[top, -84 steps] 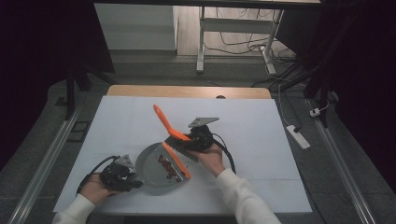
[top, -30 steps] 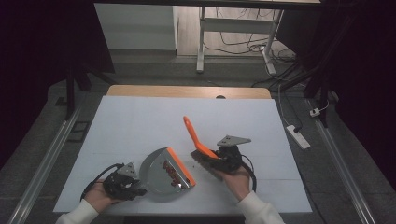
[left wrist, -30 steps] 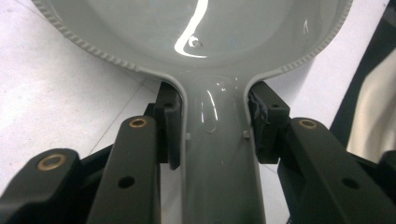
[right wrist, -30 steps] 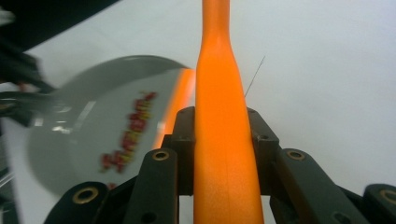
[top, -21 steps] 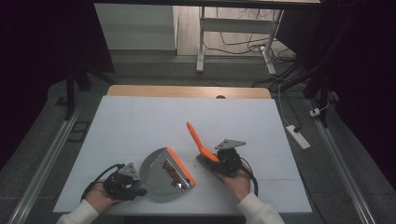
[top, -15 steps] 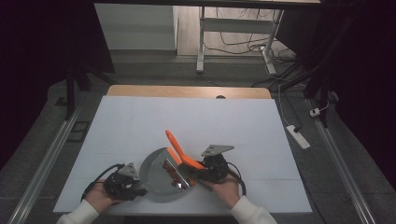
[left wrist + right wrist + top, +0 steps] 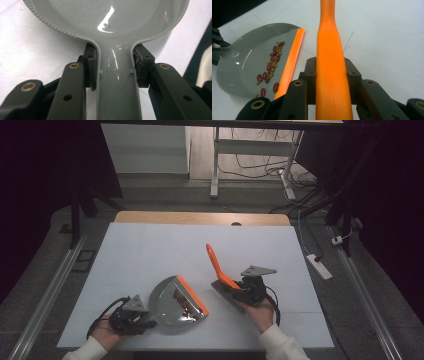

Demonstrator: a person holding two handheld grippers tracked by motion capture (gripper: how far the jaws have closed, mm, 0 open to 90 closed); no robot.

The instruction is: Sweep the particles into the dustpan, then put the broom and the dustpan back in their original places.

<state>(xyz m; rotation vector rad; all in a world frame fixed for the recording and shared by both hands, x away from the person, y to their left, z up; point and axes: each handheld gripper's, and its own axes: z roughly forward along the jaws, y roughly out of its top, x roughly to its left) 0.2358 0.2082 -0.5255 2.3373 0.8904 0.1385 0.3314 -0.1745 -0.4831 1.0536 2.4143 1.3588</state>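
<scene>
Nearby, beans [image 7: 272, 70] inside dustpan [image 7: 172, 302], beside brush [image 7: 222, 275].

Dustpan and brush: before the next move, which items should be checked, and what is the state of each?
1. Left gripper clamped on dustpan handle: ok.
2. Right gripper clamped on brush handle: ok.
3. Beans lying inside the dustpan: ok.
4. Brush apart from the dustpan's orange lip: ok.
5. Table free of stray beans: cannot tell.
6. Dustpan lip flat on the table: cannot tell.
</scene>
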